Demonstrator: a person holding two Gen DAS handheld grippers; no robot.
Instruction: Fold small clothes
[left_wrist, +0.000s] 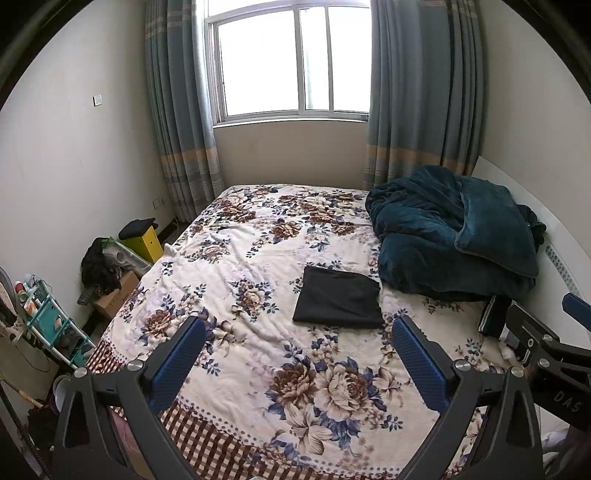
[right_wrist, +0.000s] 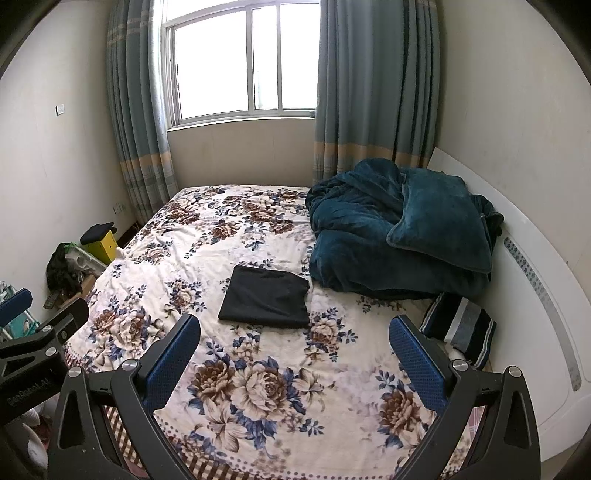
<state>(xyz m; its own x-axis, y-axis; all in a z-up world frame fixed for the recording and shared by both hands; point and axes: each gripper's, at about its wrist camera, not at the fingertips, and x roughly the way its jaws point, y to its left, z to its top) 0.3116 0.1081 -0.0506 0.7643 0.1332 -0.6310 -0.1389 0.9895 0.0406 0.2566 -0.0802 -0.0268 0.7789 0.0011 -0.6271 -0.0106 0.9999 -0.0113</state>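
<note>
The left gripper (left_wrist: 299, 356) is built of matte black arched arms, each carrying a flat finger faced with a blue pad (left_wrist: 177, 363) of fine dotted texture, and round silver screw heads (left_wrist: 135, 365) are set at the joints. The right gripper (right_wrist: 295, 354) is made the same way, with black curved arms, triangular cut-outs near the base, blue dotted pads (right_wrist: 419, 363) and silver screws (right_wrist: 460, 364). White lettering is printed on the black body of each tool where it is caught by the other's camera, "DAS" being legible in the left wrist view, while the marking in the right wrist view is too blurred to be read.
</note>
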